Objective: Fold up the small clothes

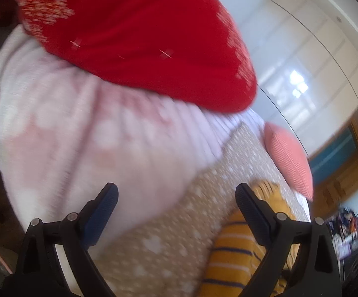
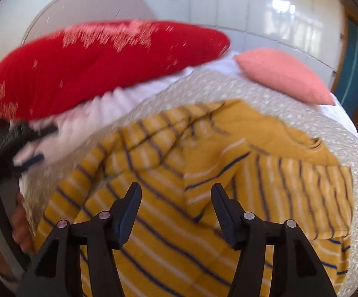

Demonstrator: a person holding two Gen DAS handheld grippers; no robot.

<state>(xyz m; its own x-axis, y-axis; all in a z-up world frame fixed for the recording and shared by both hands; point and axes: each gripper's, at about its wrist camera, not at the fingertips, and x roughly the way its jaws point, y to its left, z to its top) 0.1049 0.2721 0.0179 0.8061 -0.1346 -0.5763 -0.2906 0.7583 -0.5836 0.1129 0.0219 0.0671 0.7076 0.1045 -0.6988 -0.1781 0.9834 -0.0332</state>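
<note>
A mustard-yellow garment (image 2: 203, 173) with navy and white stripes lies crumpled on the beige dotted bedspread (image 2: 228, 89). My right gripper (image 2: 176, 190) hovers just above it, jaws open, nothing between them. In the left wrist view only a corner of the striped garment (image 1: 230, 255) shows at the lower right, partly behind the right finger. My left gripper (image 1: 176, 193) stands open over the bedspread (image 1: 169, 242) and a pale pink-and-white pillow (image 1: 80, 133), holding nothing. The left gripper (image 2: 36, 144) also shows at the left edge of the right wrist view, blurred.
A big red cushion (image 2: 92, 69) with white snowflakes rests on the pale pillow at the head of the bed. A small coral cushion (image 2: 282, 76) lies at the far right of the bed. White wardrobe doors (image 2: 265, 7) stand behind. A hand (image 2: 20, 225) is at the lower left.
</note>
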